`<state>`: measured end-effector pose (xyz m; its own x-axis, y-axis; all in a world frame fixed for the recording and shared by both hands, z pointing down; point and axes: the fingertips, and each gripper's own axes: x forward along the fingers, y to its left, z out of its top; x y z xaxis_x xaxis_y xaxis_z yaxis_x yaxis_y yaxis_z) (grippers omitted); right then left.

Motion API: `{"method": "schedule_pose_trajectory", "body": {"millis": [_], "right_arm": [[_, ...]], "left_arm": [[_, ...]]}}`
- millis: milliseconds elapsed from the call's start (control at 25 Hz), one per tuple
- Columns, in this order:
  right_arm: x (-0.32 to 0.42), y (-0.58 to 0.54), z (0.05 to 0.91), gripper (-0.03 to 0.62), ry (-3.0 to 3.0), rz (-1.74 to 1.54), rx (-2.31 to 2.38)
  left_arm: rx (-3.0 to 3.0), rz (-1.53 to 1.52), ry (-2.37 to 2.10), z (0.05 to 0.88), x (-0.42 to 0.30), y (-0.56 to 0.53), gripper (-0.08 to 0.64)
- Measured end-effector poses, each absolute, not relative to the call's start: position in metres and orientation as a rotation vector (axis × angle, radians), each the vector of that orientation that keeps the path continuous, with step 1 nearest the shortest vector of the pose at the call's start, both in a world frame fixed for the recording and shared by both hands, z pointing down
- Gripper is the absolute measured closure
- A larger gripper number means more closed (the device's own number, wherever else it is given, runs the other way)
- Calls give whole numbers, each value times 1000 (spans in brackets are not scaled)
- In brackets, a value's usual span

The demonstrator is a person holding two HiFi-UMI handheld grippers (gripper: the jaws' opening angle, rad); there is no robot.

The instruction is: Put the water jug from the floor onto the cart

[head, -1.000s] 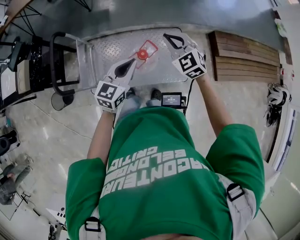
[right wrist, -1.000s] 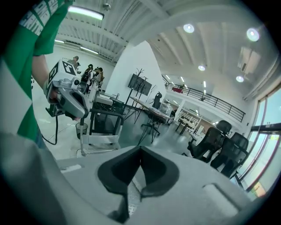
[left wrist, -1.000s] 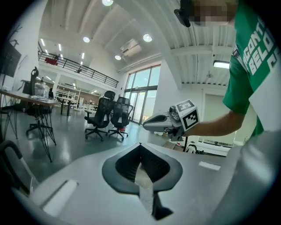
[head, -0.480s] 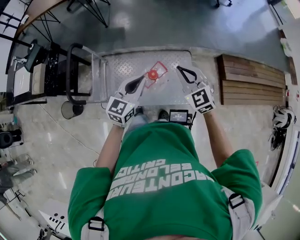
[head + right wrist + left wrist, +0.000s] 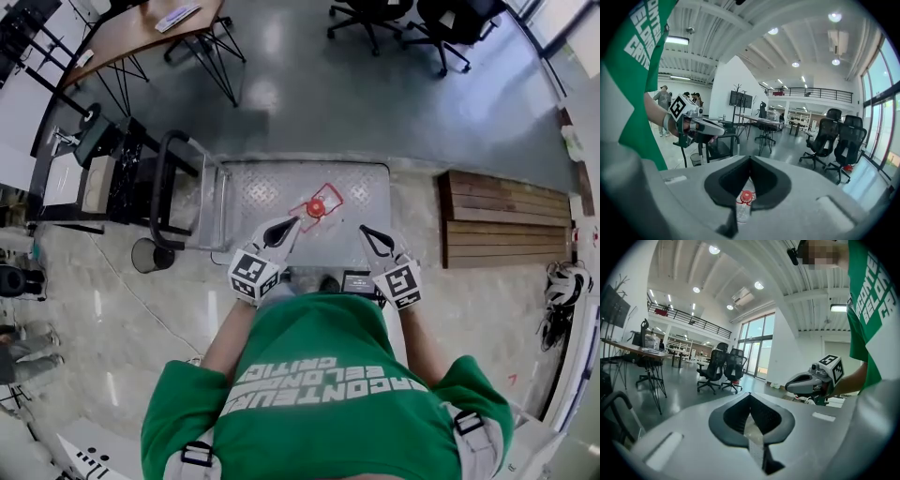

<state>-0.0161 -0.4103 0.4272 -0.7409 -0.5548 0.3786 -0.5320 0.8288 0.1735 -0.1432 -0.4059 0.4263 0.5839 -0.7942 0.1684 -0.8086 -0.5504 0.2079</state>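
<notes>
Underfoot, floor: pale polished slabs with thin seams, turning to glossy grey further out.
Cart: flat rectangular deck of silvery metal with a raised tread pattern; a black tube handle stands at the end on the person's left.
Wooden platform: brown slats laid side by side, on the floor off the cart's other end.
Water jug: upright on the cart deck, near the edge closest to the person. From above its body looks clear, with a thin red outline around it. In the right gripper view it is a see-through, bottle-like shape seen low behind the closed jaws.
Left gripper: smooth grey shell with dark ribbed pads and a black-and-white marker cube at the back. Its jaws meet at the tip and clamp nothing. The tip is just beside the jug.
Right gripper: same build, jaws pressed together and empty, clearly apart from the jug on its other side.
Cap: small, round, bright red plastic on the jug's neck.
</notes>
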Motion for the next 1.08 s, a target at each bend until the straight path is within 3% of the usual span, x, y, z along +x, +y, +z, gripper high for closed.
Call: {"method": "schedule_pose_trajectory", "body": {"millis": [1080], "right_arm": [[-33, -414, 434, 600, -2624, -38, 784]], "left_arm": [[2557, 83, -1282, 434, -134, -410, 545]]}}
